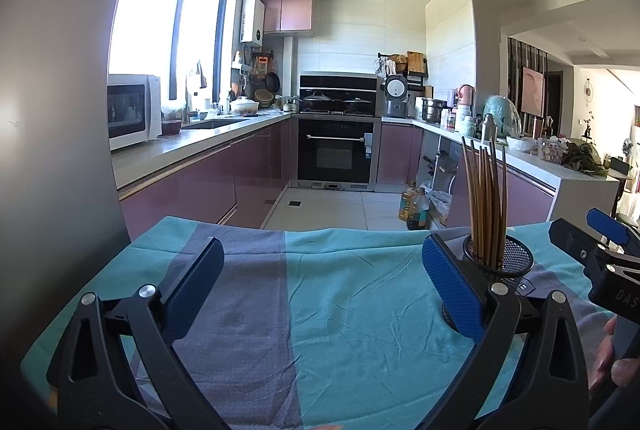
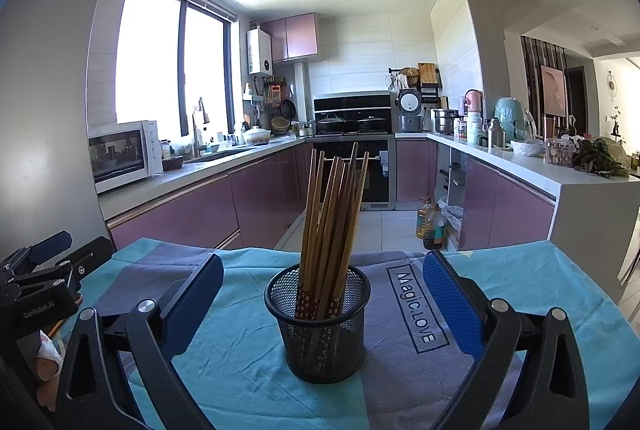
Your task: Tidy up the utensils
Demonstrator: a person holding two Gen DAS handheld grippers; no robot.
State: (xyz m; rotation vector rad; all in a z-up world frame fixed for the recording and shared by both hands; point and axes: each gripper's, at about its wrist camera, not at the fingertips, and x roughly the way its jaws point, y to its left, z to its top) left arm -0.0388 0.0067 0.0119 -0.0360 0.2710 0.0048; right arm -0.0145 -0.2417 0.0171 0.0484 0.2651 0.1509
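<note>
A black mesh cup (image 2: 320, 322) stands upright on a teal and grey cloth (image 2: 520, 278), holding several wooden chopsticks (image 2: 332, 213) that fan out upward. My right gripper (image 2: 322, 294) is open, its blue pads on either side of the cup without touching it. In the left wrist view the same cup (image 1: 508, 258) with the chopsticks (image 1: 486, 197) sits behind my right-hand pad. My left gripper (image 1: 320, 282) is open over bare cloth (image 1: 340, 302), left of the cup, with nothing between its fingers.
The cloth-covered table ends at its far edge, with the tiled kitchen floor beyond. Oil bottles (image 2: 430, 222) stand on the floor by the right counter (image 2: 560, 177). A microwave (image 2: 120, 153) sits on the left counter. The other gripper's body (image 1: 600, 262) is at the right.
</note>
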